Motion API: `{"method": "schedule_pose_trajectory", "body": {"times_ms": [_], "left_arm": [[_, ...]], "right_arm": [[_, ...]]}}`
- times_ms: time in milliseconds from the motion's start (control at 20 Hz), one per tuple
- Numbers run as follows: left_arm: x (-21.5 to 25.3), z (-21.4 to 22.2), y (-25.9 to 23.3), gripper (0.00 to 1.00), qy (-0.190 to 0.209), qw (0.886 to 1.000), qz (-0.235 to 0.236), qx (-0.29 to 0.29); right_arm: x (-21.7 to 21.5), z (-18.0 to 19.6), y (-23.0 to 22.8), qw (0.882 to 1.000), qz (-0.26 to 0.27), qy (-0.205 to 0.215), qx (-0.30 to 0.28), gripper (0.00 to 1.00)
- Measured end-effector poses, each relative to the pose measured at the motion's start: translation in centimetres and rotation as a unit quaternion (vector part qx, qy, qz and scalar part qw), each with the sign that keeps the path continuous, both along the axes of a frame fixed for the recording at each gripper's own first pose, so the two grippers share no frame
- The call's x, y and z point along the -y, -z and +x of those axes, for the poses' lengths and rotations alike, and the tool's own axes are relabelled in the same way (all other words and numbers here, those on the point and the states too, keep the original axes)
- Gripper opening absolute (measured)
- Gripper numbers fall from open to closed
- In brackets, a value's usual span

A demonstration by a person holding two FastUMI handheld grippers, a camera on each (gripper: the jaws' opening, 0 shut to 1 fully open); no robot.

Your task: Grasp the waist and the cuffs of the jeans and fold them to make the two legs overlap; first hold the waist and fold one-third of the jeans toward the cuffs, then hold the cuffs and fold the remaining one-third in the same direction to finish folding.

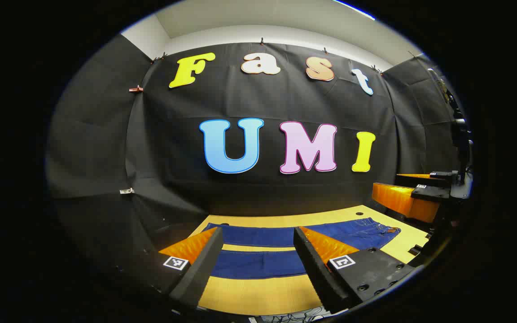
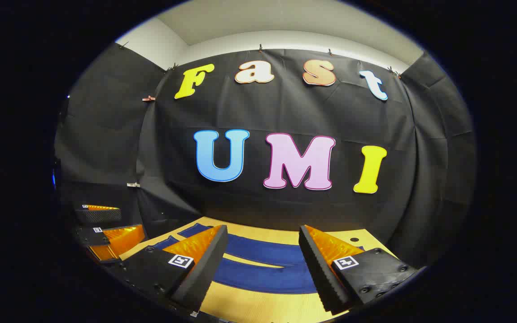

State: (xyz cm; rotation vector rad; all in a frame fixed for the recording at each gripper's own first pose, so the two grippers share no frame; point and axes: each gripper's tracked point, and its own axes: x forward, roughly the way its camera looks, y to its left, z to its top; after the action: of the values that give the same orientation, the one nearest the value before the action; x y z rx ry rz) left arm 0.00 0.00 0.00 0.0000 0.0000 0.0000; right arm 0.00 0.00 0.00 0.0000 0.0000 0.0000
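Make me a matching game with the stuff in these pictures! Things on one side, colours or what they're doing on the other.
Things:
1. jeans
2. table
3. left gripper
4. right gripper

Descriptions:
A. yellowish wood
B. open, above the trouser legs, with the waist off to its right
C. dark blue, lying flat with legs apart
D. open, with the other gripper off to its left

Pairs: 1-C, 2-A, 3-B, 4-D

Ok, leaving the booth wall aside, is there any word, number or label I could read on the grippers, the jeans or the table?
No readable words or numbers.
Left gripper: square black-and-white marker tags, coded patterns, not text.
Right gripper: the same kind of marker squares, no text.
Jeans: a small mark at the waist, too small to read.
Table: no writing visible.
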Motion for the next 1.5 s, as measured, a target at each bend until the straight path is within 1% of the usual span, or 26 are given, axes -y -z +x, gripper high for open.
{"method": "schedule_pose_trajectory", "body": {"times_ms": [50,100,150,200,500,700,800,1000,1250,1350,1500], "left_arm": [[0.1,0.0,-0.1,0.98,0.001,1.0,0.003,0.001],[0.2,0.1,-0.3,0.98,0.0,1.0,0.006,0.003],[0.3,0.1,-0.4,0.98,0.0,1.0,0.008,0.004],[0.4,0.2,-0.5,0.98,0.0,1.0,0.007,0.005],[1.4,0.7,0.1,0.98,0.014,1.0,0.004,0.0],[1.5,1.2,1.1,0.99,0.019,1.0,-0.005,-0.013],[1.6,1.2,1.1,0.98,0.02,1.0,-0.009,-0.015],[1.4,1.1,0.6,0.98,0.022,1.0,0.002,-0.008],[0.8,1.5,0.1,0.98,0.029,1.0,0.005,0.004],[-0.5,2.4,0.8,0.98,0.038,0.999,0.023,0.0],[-4.5,4.5,3.4,0.98,0.049,0.994,0.096,-0.031]], "right_arm": [[0.2,-0.1,0.3,1.0,0.001,0.001,-0.003,0.97],[0.3,-0.1,0.6,1.0,0.004,0.001,-0.008,1.0],[0.5,0.0,0.7,1.0,0.005,0.001,-0.011,0.97],[0.8,0.0,0.6,1.0,0.005,0.002,-0.012,0.97],[1.8,-0.3,0.1,1.0,0.01,0.015,-0.008,0.96],[2.1,-1.3,0.8,1.0,0.0,0.02,-0.012,0.97],[2.3,-1.7,1.1,1.0,0.005,0.024,-0.017,0.97],[2.8,-1.6,1.0,0.999,0.014,0.033,-0.015,0.96],[2.5,-1.4,0.7,0.999,0.008,0.031,-0.011,0.96],[2.5,-1.5,0.5,0.999,0.002,0.033,-0.009,0.96],[3.0,-1.7,0.2,0.999,-0.009,0.039,-0.008,0.97]]}}
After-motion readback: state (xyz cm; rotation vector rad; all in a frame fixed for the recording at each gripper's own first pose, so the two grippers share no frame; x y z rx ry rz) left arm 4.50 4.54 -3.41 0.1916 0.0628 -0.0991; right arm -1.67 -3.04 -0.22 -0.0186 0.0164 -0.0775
